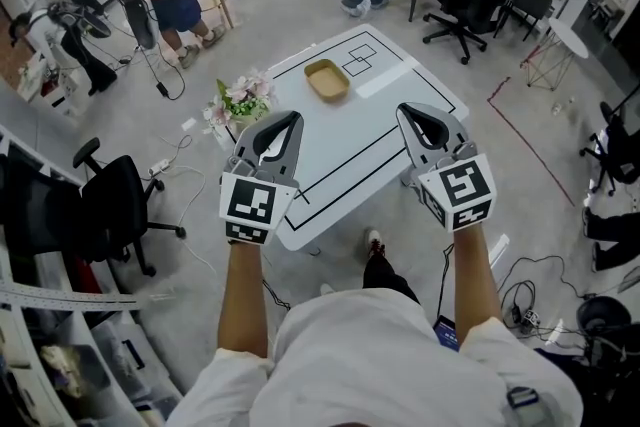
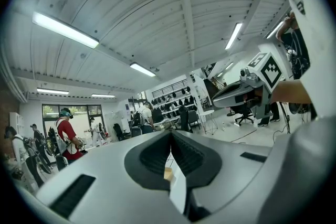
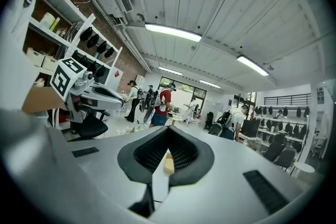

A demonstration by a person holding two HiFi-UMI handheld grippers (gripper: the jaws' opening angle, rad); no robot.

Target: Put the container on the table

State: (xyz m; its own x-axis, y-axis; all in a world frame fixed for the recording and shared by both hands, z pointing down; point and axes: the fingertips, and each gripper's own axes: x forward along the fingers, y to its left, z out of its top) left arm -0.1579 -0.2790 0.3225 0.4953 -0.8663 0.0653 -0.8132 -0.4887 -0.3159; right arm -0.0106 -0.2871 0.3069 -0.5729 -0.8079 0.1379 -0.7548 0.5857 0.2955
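The container point(image 1: 327, 80) is a shallow tan tray lying on the far part of the white table point(image 1: 370, 165), beside black outlined rectangles. Both grippers are held up over the table's near edge, well short of the tray. My left gripper point(image 1: 285, 120) is shut with nothing in it, and so is my right gripper point(image 1: 410, 112). In the left gripper view the jaws point(image 2: 171, 134) meet at the tips, and a sliver of the tray point(image 2: 168, 174) shows below them. The right gripper view shows the same: jaws point(image 3: 168, 128) together, tray point(image 3: 168, 164) in the slit.
A bunch of pink and white flowers point(image 1: 240, 100) sits at the table's left corner. A black office chair point(image 1: 110, 205) stands to the left, and another point(image 1: 470, 5) at the far right. People stand at the back. Cables trail on the floor.
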